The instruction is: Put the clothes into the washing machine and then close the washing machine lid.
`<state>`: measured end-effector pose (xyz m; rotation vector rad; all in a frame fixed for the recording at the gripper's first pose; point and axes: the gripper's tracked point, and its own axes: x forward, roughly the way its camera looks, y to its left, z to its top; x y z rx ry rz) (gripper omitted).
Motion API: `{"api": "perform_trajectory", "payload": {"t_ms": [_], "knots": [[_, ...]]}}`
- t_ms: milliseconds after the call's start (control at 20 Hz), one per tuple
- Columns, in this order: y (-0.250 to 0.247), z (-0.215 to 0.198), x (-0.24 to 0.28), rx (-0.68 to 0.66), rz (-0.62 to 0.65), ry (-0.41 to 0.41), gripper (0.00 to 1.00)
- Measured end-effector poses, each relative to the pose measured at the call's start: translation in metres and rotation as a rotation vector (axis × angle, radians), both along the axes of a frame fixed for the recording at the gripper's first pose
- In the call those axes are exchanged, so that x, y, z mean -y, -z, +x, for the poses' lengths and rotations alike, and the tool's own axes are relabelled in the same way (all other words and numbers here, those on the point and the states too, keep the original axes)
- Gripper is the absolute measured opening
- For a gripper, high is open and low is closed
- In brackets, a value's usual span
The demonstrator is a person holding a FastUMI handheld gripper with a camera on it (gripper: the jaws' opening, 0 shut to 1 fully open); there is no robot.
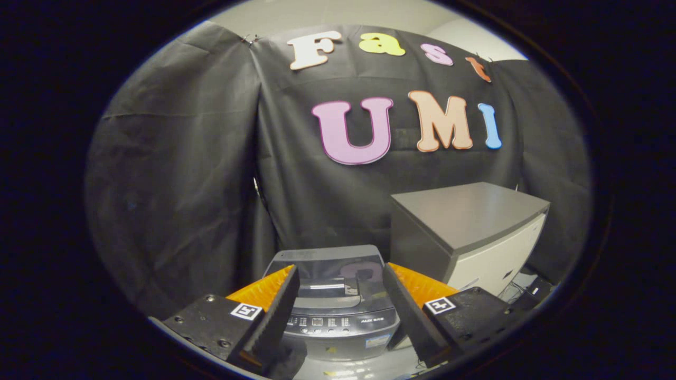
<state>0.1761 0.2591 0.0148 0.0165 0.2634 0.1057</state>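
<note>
Washing machine (338, 311) control panel has small white lettering beside the buttons, too blurred to read. Nothing else legible.

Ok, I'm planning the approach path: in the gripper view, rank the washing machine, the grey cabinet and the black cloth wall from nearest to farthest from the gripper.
The gripper is open, holding nothing.
1. Washing machine, between and just ahead of the fingers, lid down.
2. Grey cabinet, beyond the fingers, beside the machine.
3. Black cloth wall, behind both.

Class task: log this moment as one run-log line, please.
hand-held gripper: open, empty | washer: ahead between fingers, lid shut | cabinet: beside washer | clothes: unseen
</note>
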Motion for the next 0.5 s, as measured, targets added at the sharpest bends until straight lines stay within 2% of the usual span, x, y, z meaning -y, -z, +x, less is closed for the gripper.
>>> {"api": "perform_trajectory", "payload": {"t_ms": [500], "knots": [[-0.065, -0.070, 0.035, 0.176, 0.012, -0.054, 0.97]]}}
